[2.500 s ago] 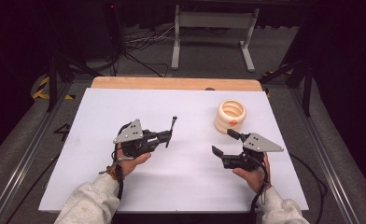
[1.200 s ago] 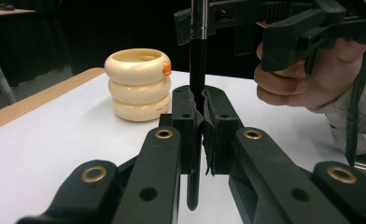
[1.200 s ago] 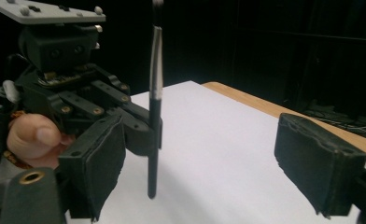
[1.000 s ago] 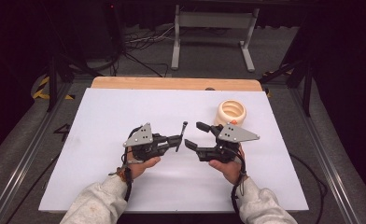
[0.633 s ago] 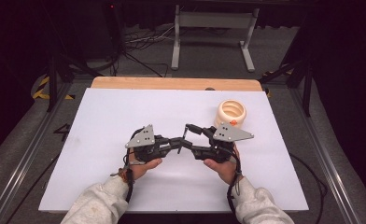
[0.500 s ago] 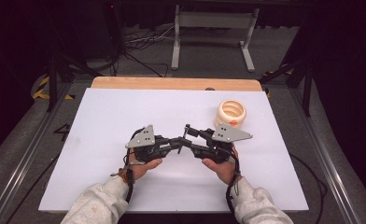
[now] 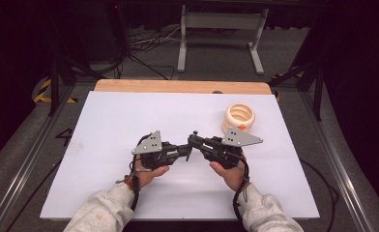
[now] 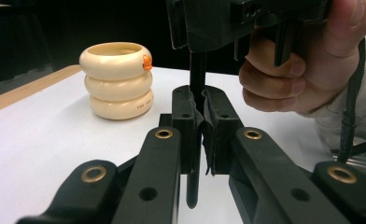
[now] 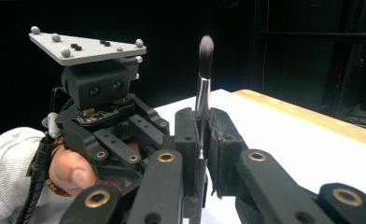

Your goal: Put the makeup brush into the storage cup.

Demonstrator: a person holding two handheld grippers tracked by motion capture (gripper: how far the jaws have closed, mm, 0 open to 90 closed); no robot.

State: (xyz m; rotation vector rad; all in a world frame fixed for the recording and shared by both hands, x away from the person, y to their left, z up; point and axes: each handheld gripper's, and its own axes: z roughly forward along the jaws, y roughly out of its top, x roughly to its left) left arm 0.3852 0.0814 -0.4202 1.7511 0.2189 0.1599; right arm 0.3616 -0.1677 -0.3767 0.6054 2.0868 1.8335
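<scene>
Together, the left gripper (image 7: pixel 183 152) and right gripper (image 7: pixel 195 140) both pinch a small makeup brush (image 9: pixel 202 88) above the white surface (image 7: pixel 105 121), the right one's jaws having just been closing around its metal collar. The handover looks mid-way: the right should hold firm before the left lets go, keeping the brush upright. A cream ringed holder (image 7: pixel 240 118) stands beyond and to the right of the brush, well apart, with nothing between them to block the way.

Overhead forward-down — two close jaw-level views
</scene>
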